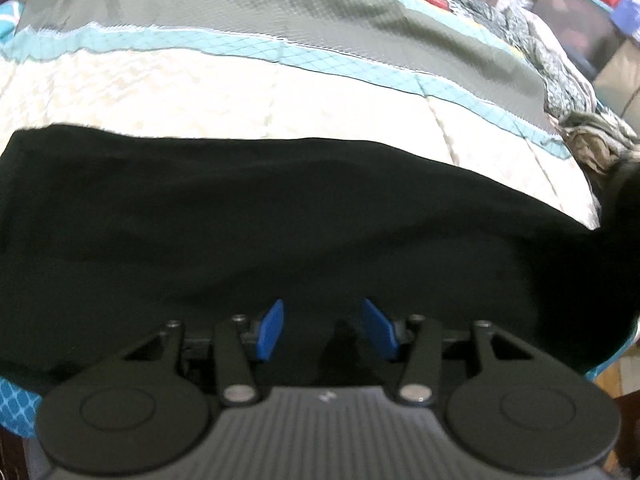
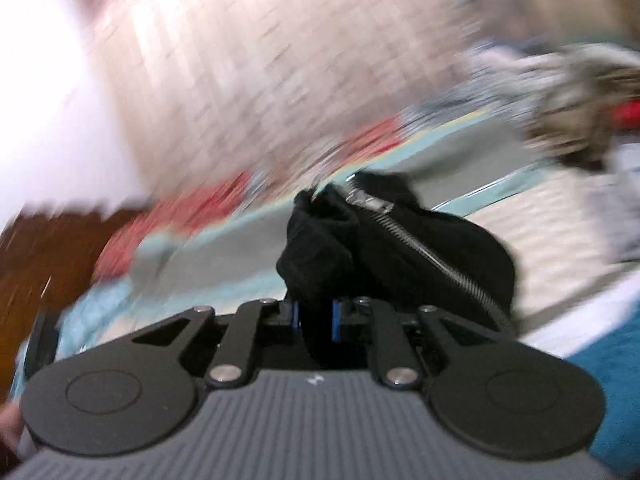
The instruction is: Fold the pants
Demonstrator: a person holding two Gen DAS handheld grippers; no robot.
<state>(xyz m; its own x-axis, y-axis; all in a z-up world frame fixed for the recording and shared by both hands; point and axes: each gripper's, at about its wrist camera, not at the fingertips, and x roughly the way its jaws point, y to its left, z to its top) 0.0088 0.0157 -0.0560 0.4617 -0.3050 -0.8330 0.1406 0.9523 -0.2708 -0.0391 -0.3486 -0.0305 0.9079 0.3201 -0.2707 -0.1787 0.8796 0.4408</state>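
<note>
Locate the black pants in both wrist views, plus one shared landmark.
Left wrist: black pants lie flat across the middle, above the open left gripper.
Right wrist: bunched at centre, zipper showing, clamped in the right gripper.
Shared landmark: the quilt's teal stripe.

A bedroom in a home. Ahead of the left gripper, a bed under a patchwork quilt (image 1: 168, 92) in cream, teal and grey bands. Further off to the right, crumpled bedding (image 1: 576, 92) and storage bins (image 1: 580, 20). Beyond the right gripper, a pale curtain (image 2: 248, 60), blurred, and wooden floor (image 2: 44, 264) lower left.
</note>
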